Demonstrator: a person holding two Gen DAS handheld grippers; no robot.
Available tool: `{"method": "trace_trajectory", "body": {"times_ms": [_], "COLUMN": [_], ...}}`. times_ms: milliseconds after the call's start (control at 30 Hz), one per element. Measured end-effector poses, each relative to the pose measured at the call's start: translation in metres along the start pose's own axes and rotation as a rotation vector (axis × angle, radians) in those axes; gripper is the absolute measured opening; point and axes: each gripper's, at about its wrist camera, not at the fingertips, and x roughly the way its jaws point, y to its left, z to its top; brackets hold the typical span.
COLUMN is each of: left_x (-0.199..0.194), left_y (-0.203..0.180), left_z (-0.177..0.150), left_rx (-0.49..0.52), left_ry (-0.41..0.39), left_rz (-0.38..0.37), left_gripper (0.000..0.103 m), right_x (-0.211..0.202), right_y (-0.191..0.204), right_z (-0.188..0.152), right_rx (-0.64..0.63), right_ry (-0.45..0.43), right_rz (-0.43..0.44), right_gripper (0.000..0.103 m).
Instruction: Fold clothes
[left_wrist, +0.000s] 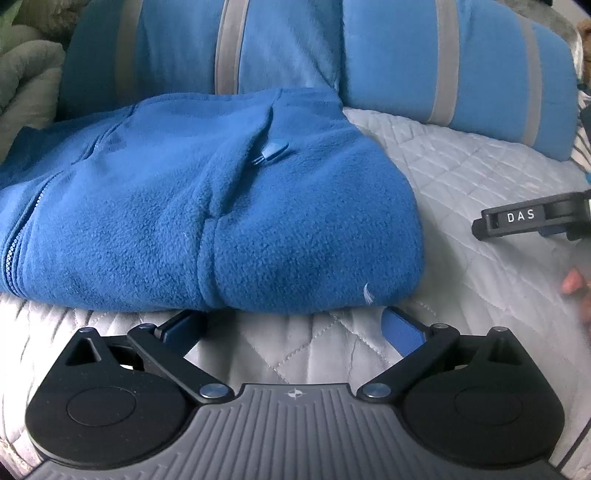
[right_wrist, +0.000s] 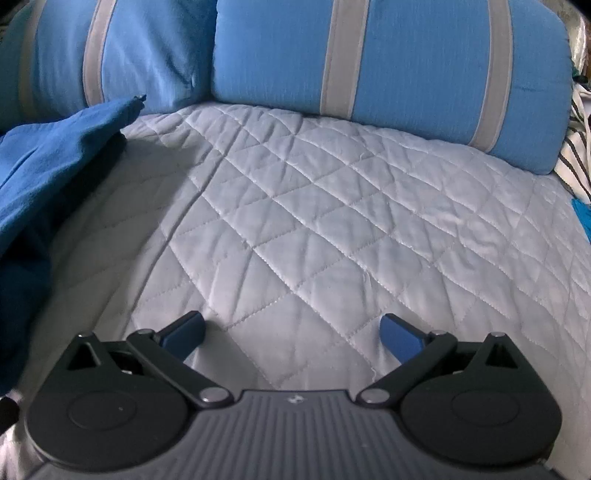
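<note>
Bed, white quilted cover (right_wrist: 332, 206), fills the ground under and ahead of both claws. Two light-blue pillows with grey stripes (right_wrist: 388, 62) lean at the far edge, well beyond either claw. Blue fleece jacket (left_wrist: 207, 206) lies folded in a thick bundle on the quilt, directly ahead of the left claw (left_wrist: 291, 326); near fold edge sits just past its fingertips, touching or nearly, can't tell which. Front zipper runs down the bundle's left side; zipper pull (left_wrist: 271, 152) lies on top, further ahead. Left claw: wide open, nothing between the blue pads. Right claw (right_wrist: 291, 328): also spread wide, gripping nothing, low over bare quilt; the jacket's edge lies off to its left. From the left wrist view the right claw's black body marked "DAS" shows at far right, well clear of the jacket, with blurred fingers (left_wrist: 574, 282) of a hand below it. Striped cloth (right_wrist: 576, 147) at far right of the right claw.
</note>
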Motion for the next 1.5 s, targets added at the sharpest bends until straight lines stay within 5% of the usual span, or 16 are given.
{"method": "trace_trajectory", "body": {"times_ms": [467, 700, 1167, 1500], "left_x": [-0.005, -0.009, -0.002, -0.003], "left_y": [0.001, 0.001, -0.002, -0.002], "left_z": [0.004, 0.003, 0.003, 0.0], "left_rx": [-0.025, -0.008, 0.011, 0.001], "left_ry": [-0.002, -0.027, 0.048, 0.039], "left_rz": [-0.009, 0.002, -0.013, -0.011], "left_gripper": [0.103, 0.103, 0.103, 0.103], "right_x": [-0.003, -0.014, -0.001, -0.002], "right_y": [-0.003, 0.0, -0.002, 0.0], "right_z": [0.006, 0.011, 0.006, 0.004], "right_rx": [0.017, -0.007, 0.071, 0.06], "right_ry": [0.014, -0.06, 0.084, 0.09], "right_rz": [0.013, 0.005, -0.002, -0.006], "right_gripper": [0.103, 0.103, 0.102, 0.103]}}
